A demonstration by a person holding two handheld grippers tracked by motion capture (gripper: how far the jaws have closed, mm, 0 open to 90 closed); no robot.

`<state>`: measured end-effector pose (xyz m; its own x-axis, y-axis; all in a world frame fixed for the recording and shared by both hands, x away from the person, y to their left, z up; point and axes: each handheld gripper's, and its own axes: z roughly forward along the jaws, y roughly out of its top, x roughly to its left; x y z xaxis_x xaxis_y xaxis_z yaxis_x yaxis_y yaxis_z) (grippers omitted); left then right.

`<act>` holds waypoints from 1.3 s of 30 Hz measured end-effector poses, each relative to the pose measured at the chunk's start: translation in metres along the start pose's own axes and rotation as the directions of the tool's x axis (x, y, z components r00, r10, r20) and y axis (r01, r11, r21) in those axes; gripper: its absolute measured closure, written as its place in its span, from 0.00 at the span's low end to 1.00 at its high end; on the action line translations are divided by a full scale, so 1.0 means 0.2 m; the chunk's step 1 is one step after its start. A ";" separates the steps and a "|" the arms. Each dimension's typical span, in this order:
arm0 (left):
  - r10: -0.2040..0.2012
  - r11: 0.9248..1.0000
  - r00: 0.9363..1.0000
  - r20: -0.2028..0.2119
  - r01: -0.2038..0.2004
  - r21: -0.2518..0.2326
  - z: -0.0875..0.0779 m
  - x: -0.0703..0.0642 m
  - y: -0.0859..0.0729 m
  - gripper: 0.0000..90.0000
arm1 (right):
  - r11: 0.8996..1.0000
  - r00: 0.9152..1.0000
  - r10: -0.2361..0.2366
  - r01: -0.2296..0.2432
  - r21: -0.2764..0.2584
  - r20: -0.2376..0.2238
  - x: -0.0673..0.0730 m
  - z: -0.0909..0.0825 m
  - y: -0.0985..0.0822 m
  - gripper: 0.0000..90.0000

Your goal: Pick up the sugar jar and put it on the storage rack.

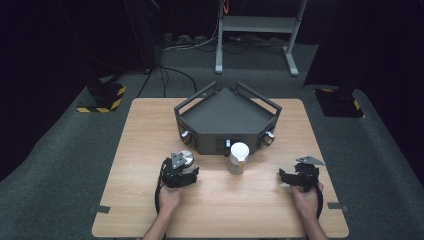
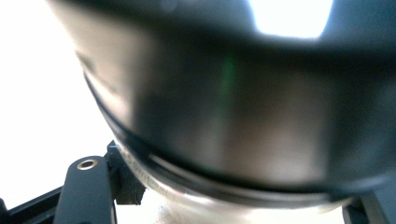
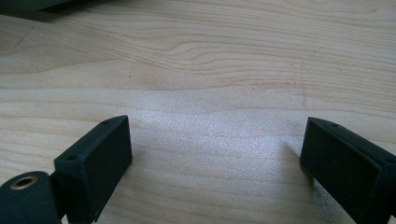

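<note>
A round metal container [image 1: 187, 159] stands on the wooden table [image 1: 150, 125] left of centre, and my left gripper [image 1: 182, 168] is closed around it. In the left gripper view the container's shiny dark wall [image 2: 233, 116] sits very close and blurred between the jaws, with one fingertip [image 2: 86, 186] at its lower left. A jar with a white cap [image 1: 239, 157] stands at the table's middle, apart from both grippers. My right gripper [image 1: 285, 176] rests low at the right, aimed left, and stands open [image 3: 215, 140] over bare wood with nothing between its pads [image 3: 100, 163].
A dark grey three-cornered tray [image 1: 227, 120] with side handles sits behind the jar at the table's far middle. A grey metal stand [image 1: 257, 30] and cables lie on the floor beyond. Strips of tape [image 1: 100, 208] mark the table's near corners.
</note>
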<state>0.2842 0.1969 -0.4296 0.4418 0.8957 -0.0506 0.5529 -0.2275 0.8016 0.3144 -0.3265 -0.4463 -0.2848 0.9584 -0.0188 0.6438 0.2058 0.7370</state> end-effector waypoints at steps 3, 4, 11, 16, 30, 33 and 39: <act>-0.002 1.000 1.000 0.012 0.002 0.001 -0.01 0.01 0.02 0.34 | 1.000 1.000 0.000 0.000 0.000 0.000 0.00 0.00 0.00 0.10; 0.001 1.000 1.000 0.018 -0.001 0.005 -0.01 0.01 0.04 0.34 | 1.000 1.000 0.000 0.000 0.000 0.000 0.00 0.00 0.00 0.10; 0.030 0.999 0.998 0.054 -0.031 0.023 -0.03 0.05 0.15 0.34 | 1.000 1.000 0.000 0.000 -0.001 0.002 0.00 0.00 0.00 0.10; 0.038 0.999 0.996 0.081 -0.039 0.015 -0.06 0.08 0.25 0.34 | 1.000 1.000 0.000 0.000 0.000 0.002 0.00 0.00 0.00 0.10; 0.043 0.999 0.991 0.128 -0.040 -0.027 -0.12 0.14 0.49 0.34 | 1.000 1.000 0.000 0.000 -0.001 0.003 0.00 0.00 0.00 0.10; 0.038 0.999 0.990 0.136 -0.035 -0.029 -0.13 0.14 0.52 0.34 | 1.000 1.000 0.000 0.000 -0.001 0.003 0.00 0.00 0.00 0.10; 0.031 0.999 0.990 0.136 -0.028 -0.022 -0.12 0.16 0.62 0.35 | 1.000 1.000 0.001 -0.001 -0.001 0.003 0.00 0.00 0.00 0.10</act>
<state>0.3498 0.2068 -0.3166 0.5509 0.8277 -0.1066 0.5248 -0.2443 0.8154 0.3141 -0.3259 -0.4464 -0.2823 0.9591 -0.0205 0.6431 0.2050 0.7378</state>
